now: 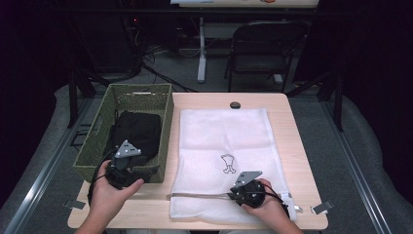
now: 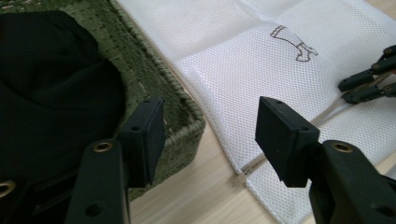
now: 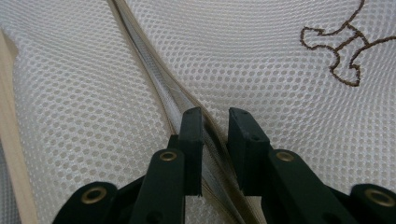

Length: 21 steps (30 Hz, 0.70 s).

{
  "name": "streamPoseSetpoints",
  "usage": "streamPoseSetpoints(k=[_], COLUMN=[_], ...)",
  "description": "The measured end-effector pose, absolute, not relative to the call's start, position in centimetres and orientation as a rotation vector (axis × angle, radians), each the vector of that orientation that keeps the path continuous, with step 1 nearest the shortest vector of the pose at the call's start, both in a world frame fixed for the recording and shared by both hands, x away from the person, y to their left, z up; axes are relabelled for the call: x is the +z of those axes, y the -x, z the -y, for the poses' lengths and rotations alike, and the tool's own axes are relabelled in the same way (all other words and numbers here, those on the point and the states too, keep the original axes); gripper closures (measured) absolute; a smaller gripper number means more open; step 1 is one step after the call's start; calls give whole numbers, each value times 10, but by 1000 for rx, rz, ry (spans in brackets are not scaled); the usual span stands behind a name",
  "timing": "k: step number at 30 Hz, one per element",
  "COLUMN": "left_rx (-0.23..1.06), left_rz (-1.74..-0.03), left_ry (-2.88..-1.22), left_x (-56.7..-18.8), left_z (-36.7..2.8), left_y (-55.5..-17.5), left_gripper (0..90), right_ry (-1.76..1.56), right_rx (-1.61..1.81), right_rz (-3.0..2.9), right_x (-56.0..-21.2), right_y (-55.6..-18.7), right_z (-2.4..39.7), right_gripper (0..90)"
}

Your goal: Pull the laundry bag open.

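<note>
Holding zipper (image 3: 187,100) of bag (image 1: 221,141) at lower centre with right gripper (image 1: 235,194), jaws nipping its edge | left gripper (image 2: 210,135) released, empty, lower left over basket (image 1: 100,141) | pinch garment (image 1: 136,131) deep before lifting.

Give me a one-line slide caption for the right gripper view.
Right gripper straddling the zipper band of a white mesh laundry bag, jaws narrowly apart.

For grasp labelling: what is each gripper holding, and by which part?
Right gripper pinches the white mesh bag at its zipper edge. Left gripper is open, holding nothing.
</note>
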<state>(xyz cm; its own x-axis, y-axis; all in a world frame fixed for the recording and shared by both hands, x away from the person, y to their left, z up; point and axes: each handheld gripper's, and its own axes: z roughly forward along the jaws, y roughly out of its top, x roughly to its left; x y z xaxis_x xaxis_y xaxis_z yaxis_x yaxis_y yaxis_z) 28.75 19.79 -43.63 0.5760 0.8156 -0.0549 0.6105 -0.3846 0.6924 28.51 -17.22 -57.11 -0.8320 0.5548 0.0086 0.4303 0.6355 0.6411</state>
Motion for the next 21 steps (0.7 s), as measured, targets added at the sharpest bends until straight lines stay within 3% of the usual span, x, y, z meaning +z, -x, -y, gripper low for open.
streamPoseSetpoints(k=[8,21], left_rx=[394,397], left_rz=[-1189,-1276], left_ry=[-2137,-2141], left_x=[-439,-441], left_z=[-202,-210], left_y=[-308,-337], left_gripper=[344,343], right_ry=[-816,-819], right_rx=[972,977], right_rz=[-2664,-2663], right_x=[-571,-571], right_y=[-285,-284], right_z=[172,172], right_gripper=[754,751])
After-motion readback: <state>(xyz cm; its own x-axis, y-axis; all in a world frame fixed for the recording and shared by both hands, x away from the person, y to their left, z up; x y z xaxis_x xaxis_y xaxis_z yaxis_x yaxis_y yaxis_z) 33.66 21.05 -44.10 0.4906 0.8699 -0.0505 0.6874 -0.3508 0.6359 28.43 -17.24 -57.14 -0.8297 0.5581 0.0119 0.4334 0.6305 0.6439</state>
